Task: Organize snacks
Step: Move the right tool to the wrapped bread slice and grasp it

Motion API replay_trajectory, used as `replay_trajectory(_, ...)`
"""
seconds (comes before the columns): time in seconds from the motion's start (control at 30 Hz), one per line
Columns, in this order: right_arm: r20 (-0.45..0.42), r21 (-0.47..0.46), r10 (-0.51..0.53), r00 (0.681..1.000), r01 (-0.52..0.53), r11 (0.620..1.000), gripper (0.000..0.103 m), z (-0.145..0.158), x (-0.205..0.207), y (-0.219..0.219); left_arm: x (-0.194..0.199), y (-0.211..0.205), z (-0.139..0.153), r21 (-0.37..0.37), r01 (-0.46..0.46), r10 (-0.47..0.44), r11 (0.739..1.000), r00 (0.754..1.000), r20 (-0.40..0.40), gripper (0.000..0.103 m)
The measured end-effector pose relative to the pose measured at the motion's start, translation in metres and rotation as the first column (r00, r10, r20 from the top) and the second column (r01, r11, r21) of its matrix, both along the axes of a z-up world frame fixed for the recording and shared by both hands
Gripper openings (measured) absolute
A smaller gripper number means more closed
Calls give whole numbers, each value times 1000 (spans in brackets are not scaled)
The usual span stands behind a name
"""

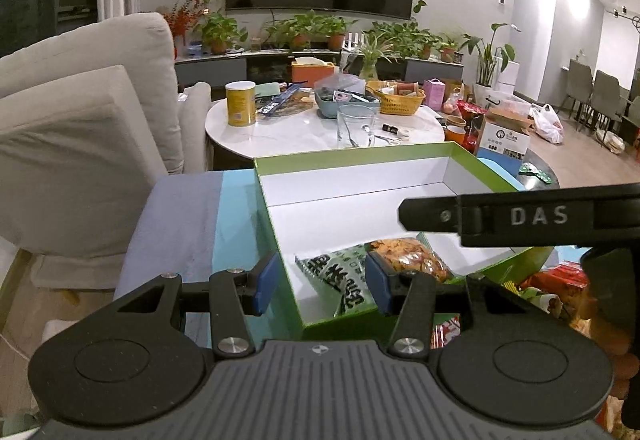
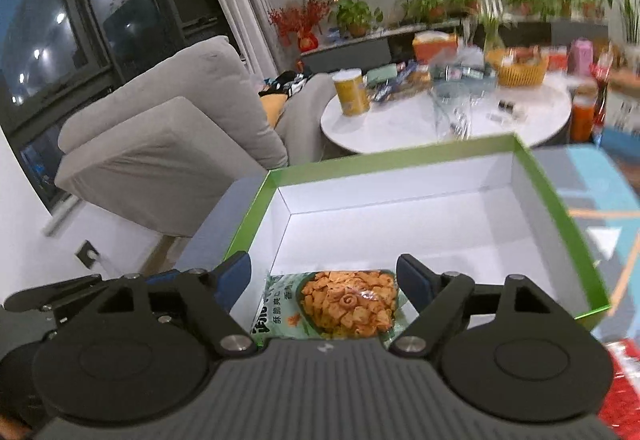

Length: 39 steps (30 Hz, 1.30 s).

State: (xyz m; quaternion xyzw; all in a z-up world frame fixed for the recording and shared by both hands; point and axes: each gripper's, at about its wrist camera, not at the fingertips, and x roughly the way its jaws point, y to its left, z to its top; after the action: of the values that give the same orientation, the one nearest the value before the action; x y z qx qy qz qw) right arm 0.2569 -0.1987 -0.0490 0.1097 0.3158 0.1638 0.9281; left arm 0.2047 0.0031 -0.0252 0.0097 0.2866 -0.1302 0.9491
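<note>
A green box (image 1: 352, 154) with a white inside stands open on a blue cloth. In its near corner lies a green snack packet (image 1: 348, 276) printed with orange crackers. My left gripper (image 1: 322, 284) is open and straddles the box's left wall, one blue pad outside and one over the packet, neither pressing on anything. A black finger (image 1: 432, 216) of the right gripper reaches in from the right above the box. In the right wrist view the right gripper (image 2: 324, 276) is open wide just above the packet (image 2: 344, 300), inside the box (image 2: 392, 152). It holds nothing.
More snack packets (image 1: 560, 280) lie in a red heap right of the box. Beyond it is a round white table (image 1: 288, 132) with a yellow can (image 1: 240, 102), a glass (image 1: 356, 124) and baskets. A grey sofa (image 1: 80, 140) fills the left.
</note>
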Motion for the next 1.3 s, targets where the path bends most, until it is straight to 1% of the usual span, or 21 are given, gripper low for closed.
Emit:
replay_trajectory(0.23, 97, -66, -6, 995, 12, 998, 59, 23, -30, 12, -17, 11, 3, -13, -29, 29, 999, 1000, -6, 46)
replay_trajectory(0.37, 135, -114, 5, 991, 10, 993, 59, 31, -43, 19, -28, 18, 5, -24, -39, 39, 999, 999, -4, 47)
replay_trajectory(0.53, 152, -127, 24, 988, -5, 992, 60, 35, -55, 26, -39, 27, 8, -33, -49, 49, 998, 999, 4, 49)
replay_trajectory(0.63, 155, -142, 35, 987, -13, 990, 60, 36, -63, 32, -47, 33, 7, -36, -58, 58, 998, 998, 5, 52)
replay_trajectory(0.8, 130, -141, 54, 990, -35, 989, 59, 29, -72, 37, -56, 47, -1, -37, -86, 86, 996, 996, -14, 54)
replay_trajectory(1.0, 54, -101, 63, 997, -57, 993, 59, 10, -79, 41, -65, 66, -19, -51, -104, 101, 993, 993, -59, 54)
replay_trajectory(1.07, 27, -94, 59, 998, -56, 994, 59, 5, -80, 44, -67, 71, -25, -64, -103, 98, 993, 992, -76, 55)
replay_trajectory(1.2, -7, -96, 39, 999, -39, 995, 59, -3, -80, 48, -68, 80, -37, -108, -81, 69, 991, 991, -114, 60)
replay_trajectory(1.3, -37, -87, 24, 999, -28, 996, 59, -9, -80, 50, -70, 80, -46, -113, -62, 47, 992, 990, -130, 61)
